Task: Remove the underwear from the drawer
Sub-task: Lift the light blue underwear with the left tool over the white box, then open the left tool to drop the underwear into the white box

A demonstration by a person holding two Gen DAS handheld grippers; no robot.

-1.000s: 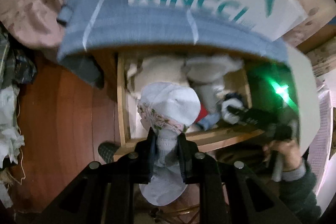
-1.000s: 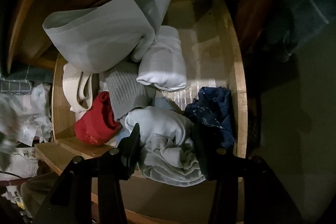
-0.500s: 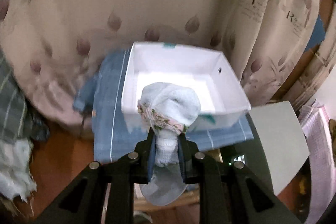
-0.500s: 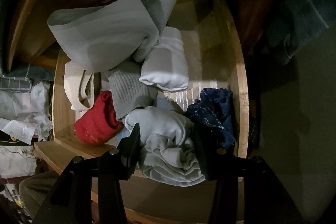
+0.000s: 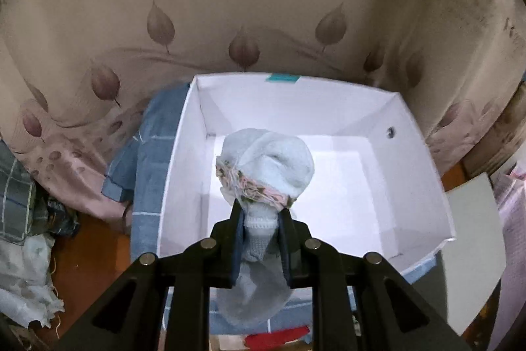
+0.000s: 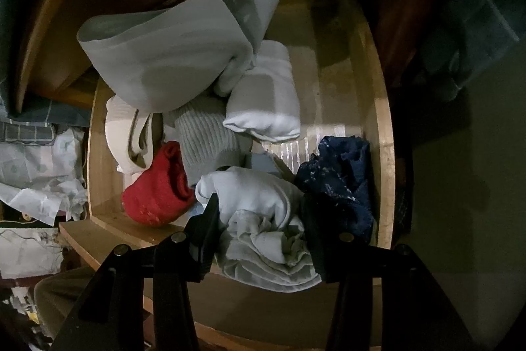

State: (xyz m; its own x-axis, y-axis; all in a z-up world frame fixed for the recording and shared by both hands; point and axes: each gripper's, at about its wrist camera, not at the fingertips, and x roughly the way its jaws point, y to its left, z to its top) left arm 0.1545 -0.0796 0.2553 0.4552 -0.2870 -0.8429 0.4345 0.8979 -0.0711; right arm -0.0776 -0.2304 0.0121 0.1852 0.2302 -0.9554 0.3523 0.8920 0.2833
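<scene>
Over a white box (image 5: 411, 134), the left gripper (image 5: 261, 216) holds a pale blue bundle (image 5: 266, 166) of underwear, its fingers (image 5: 236, 229) clamped tight on the bundle's narrow neck while the rounded top, edged with a pink floral band, bulges above them and a loose tail hangs below. The box stands open on a blue cloth (image 5: 148, 153) with thin white lines, against a beige curtain (image 5: 243, 22) printed with brown leaves; a strip of wooden floor (image 5: 88, 255) and crumpled fabric show at the left. Down at the open drawer (image 6: 383, 134), the right gripper (image 6: 261, 216) points steeply into the clothes, its fingers (image 6: 207, 226) half spread and pressed against both sides of a crumpled white garment (image 6: 259, 219) at the front of the drawer. Just left of that garment lies a red piece (image 6: 154, 193), and a dark blue lace piece (image 6: 342, 180) sits touching it on the right. Behind them are a grey ribbed item (image 6: 207, 137), a folded white roll (image 6: 266, 104), a cream piece (image 6: 121, 134) and a large grey garment (image 6: 164, 61) draped over the drawer's back. Bare wood shows along the drawer's right side.
</scene>
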